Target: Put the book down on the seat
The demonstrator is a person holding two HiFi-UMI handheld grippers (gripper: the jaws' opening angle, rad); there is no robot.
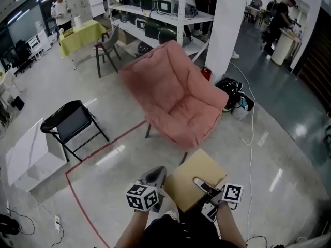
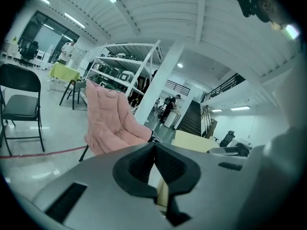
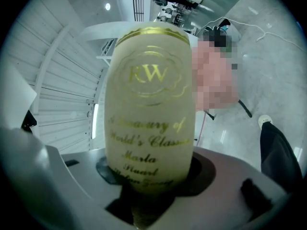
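Observation:
A cream book (image 1: 194, 182) with gold lettering on its spine (image 3: 148, 109) is held over the floor just in front of the pink padded chair (image 1: 176, 99). My right gripper (image 1: 200, 184) is shut on the book, its jaws clamped on the spine's lower end (image 3: 144, 186). The chair's seat is empty and lies ahead of the book, slightly to the left. My left gripper (image 1: 156, 175) hangs beside the book's left edge, shut with nothing in it (image 2: 154, 150). In the left gripper view the chair (image 2: 112, 121) is ahead and the book's corner (image 2: 192, 140) is to the right.
A black folding chair (image 1: 72, 123) and a white box (image 1: 28, 154) stand to the left. Red tape (image 1: 103, 149) runs across the floor. Behind the pink chair are a white pillar (image 1: 227, 25), shelves (image 1: 165, 9), and a black bag with cables (image 1: 232, 92).

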